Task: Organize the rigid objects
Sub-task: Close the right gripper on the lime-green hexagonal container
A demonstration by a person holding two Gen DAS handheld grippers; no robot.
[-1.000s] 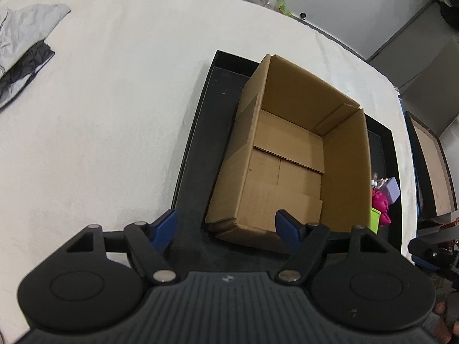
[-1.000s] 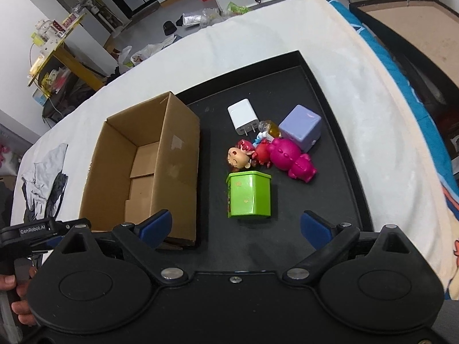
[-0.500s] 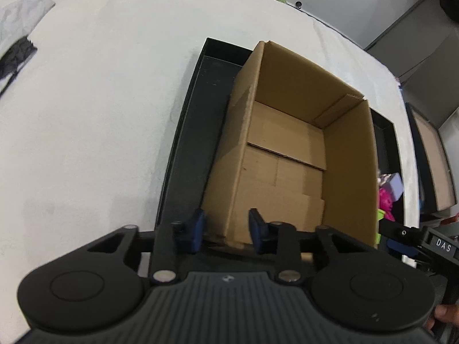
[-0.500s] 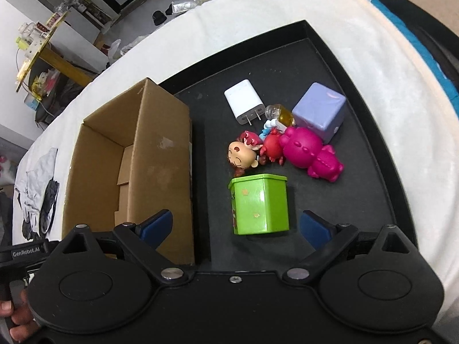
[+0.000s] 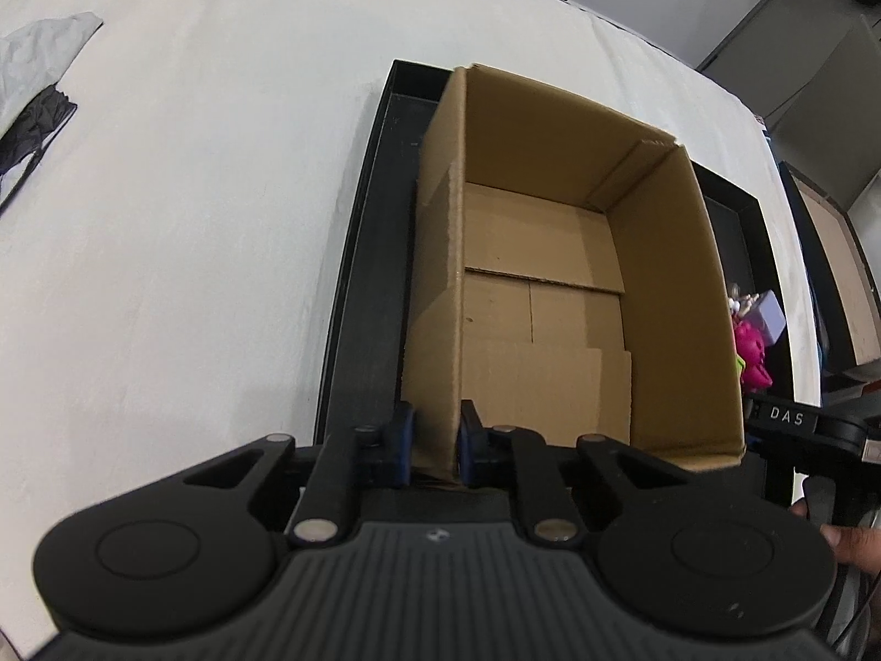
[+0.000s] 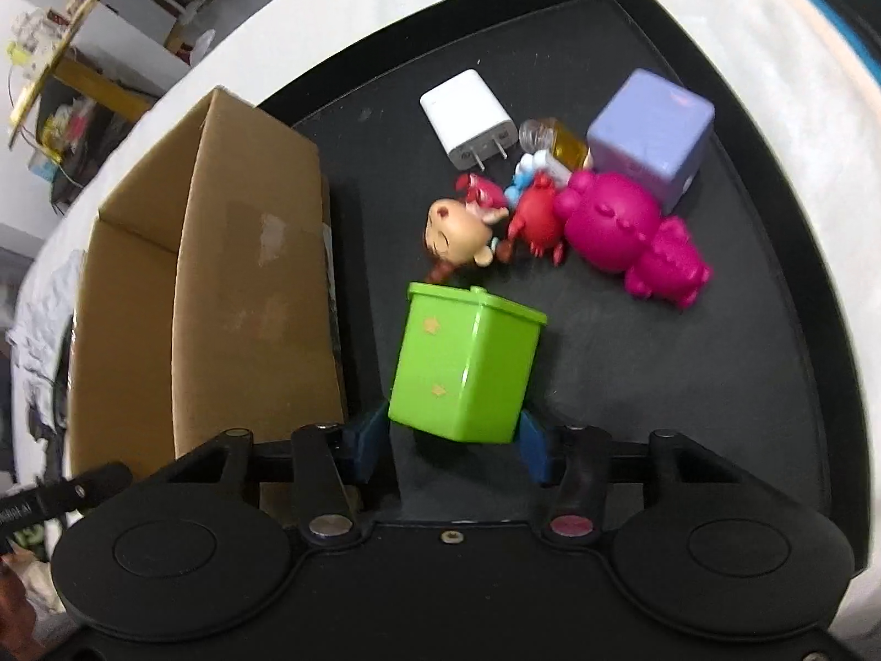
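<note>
An open, empty cardboard box (image 5: 550,253) stands on the left part of a black tray (image 5: 369,297). My left gripper (image 5: 435,446) is shut on the box's near left corner wall, one pad outside and one inside. In the right wrist view the box (image 6: 248,286) is on the left. Beside it stands a green lidded container (image 6: 465,363), and my right gripper (image 6: 451,443) is closing on its lower sides, both blue pads touching it. Behind it lie a big-headed figurine (image 6: 451,237), a red crab toy (image 6: 537,217), a pink toy (image 6: 622,231), a purple cube (image 6: 650,132) and a white charger (image 6: 468,115).
The tray (image 6: 716,358) sits on a white-covered table (image 5: 165,220). Grey and black cloth (image 5: 33,82) lies at the far left. A small amber bottle (image 6: 556,143) lies between charger and cube. The other gripper's body (image 5: 798,424) and a person's hand (image 5: 848,540) show at the right edge.
The left jaws came together onto the box's corner wall. The right gripper sank toward the green container and its jaws closed in from wide apart onto its sides.
</note>
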